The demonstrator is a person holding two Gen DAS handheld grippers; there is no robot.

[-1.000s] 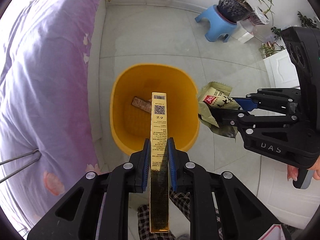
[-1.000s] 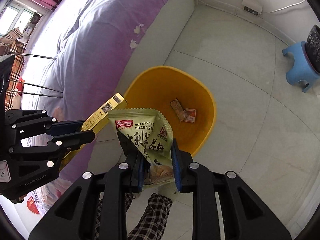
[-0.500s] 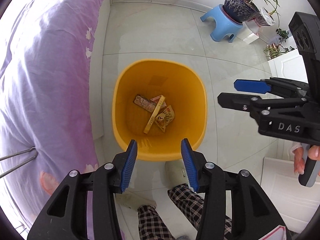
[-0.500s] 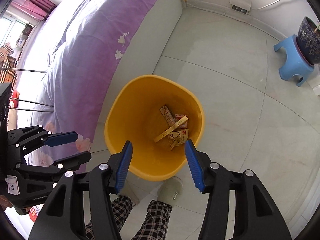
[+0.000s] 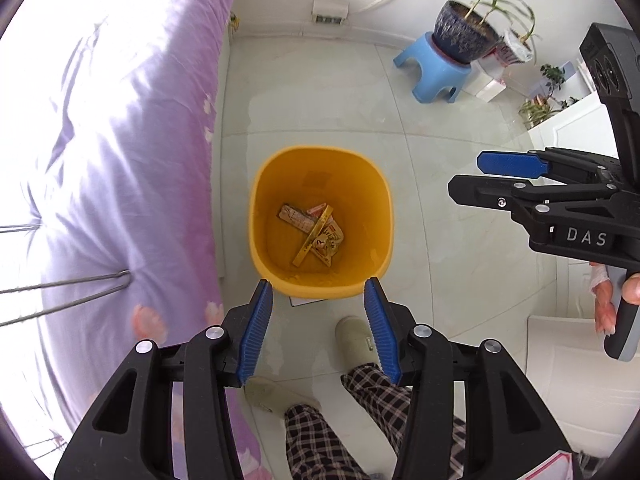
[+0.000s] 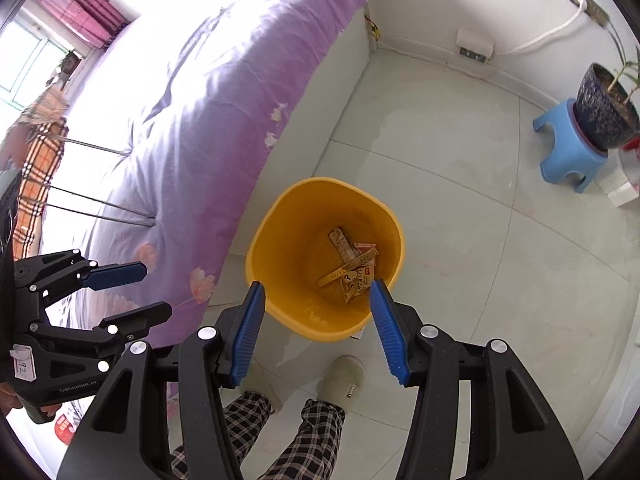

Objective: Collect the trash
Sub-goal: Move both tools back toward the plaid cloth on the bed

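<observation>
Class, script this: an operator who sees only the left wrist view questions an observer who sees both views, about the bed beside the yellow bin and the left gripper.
Operator: What is past the far end of the bed?
Observer: An orange plaid cloth shows beyond the bed.
Operator: Any marking on the left gripper's body?
Observer: Yes, the left gripper carries a white tag that reads 92.

A purple floral quilt (image 6: 192, 120) fills nine o'clock, while at two o'clock a dark glazed plant pot (image 6: 606, 108) sits on a small blue plastic stool (image 6: 568, 148).
</observation>
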